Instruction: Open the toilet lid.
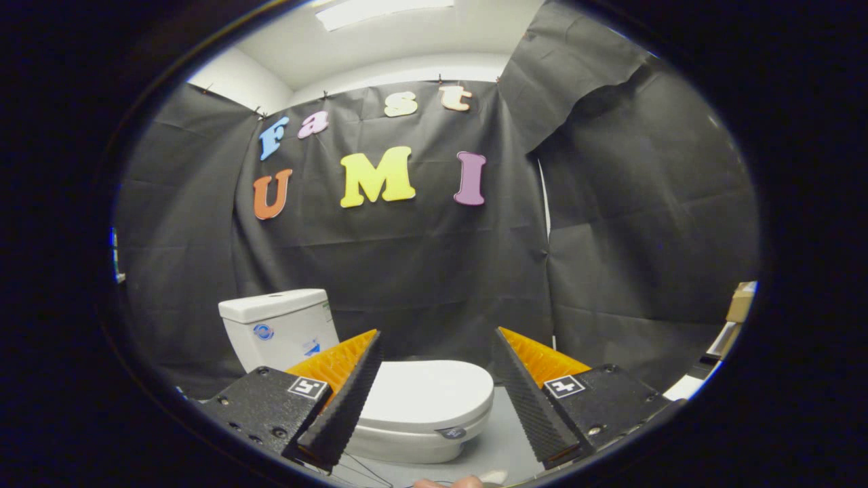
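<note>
Gripper (pixel 437 339) spread wide, holding nothing; closed toilet lid (pixel 427 392) lies just beyond it.

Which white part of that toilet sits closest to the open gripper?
The closed white toilet lid, seen between the open gripper fingers; the boxy white cistern stands farther back.

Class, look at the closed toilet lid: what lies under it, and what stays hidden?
Under the toilet lid the white bowl's outer rim shows; its inside stays covered. The open hand-held gripper is apart from it.
</note>
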Demonstrator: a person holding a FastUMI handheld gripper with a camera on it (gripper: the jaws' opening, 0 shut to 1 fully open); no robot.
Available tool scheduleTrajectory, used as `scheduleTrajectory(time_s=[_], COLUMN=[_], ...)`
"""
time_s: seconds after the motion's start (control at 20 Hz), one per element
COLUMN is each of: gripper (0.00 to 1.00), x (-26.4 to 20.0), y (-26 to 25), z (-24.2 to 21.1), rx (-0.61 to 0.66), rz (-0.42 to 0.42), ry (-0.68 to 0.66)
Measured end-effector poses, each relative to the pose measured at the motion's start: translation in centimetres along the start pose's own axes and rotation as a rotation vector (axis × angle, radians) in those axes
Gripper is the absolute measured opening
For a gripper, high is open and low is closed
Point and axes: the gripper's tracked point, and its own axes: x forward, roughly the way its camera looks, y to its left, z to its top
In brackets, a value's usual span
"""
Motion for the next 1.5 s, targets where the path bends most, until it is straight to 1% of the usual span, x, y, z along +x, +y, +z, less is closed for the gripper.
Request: scheduleTrajectory(time_s=[0.1,0.3,0.5,0.6,0.7,0.75,0.9,1.0,1.2,1.35,1.5], gripper=[1.0,1.0,1.0,1.0,1.0,1.0,1.0,1.0,1.0,0.99,0.98], x=[0.6,1.3,1.9,2.5,3.2,3.8,5.0,5.7,7.6,8.9,9.6], y=[0.7,1.0,2.3,3.1,3.8,4.2,3.5,2.3,0.8,-0.7,-2.1], z=[-0.4,-1.7,-1.9,-2.3,-3.8,-4.4,-6.3,-8.3,-14.0,-17.5,-22.0], rx=[0.0,-0.043,-0.036,-0.015,0.037,0.059,0.069,0.115,0.281,0.374,0.474], rz=[0.014,0.026,0.051,0.065,0.085,0.096,0.092,0.067,0.041,0.012,-0.025], ry=[0.013,0.054,0.079,0.09,0.151,0.161,0.224,0.283,0.441,0.502,0.637])
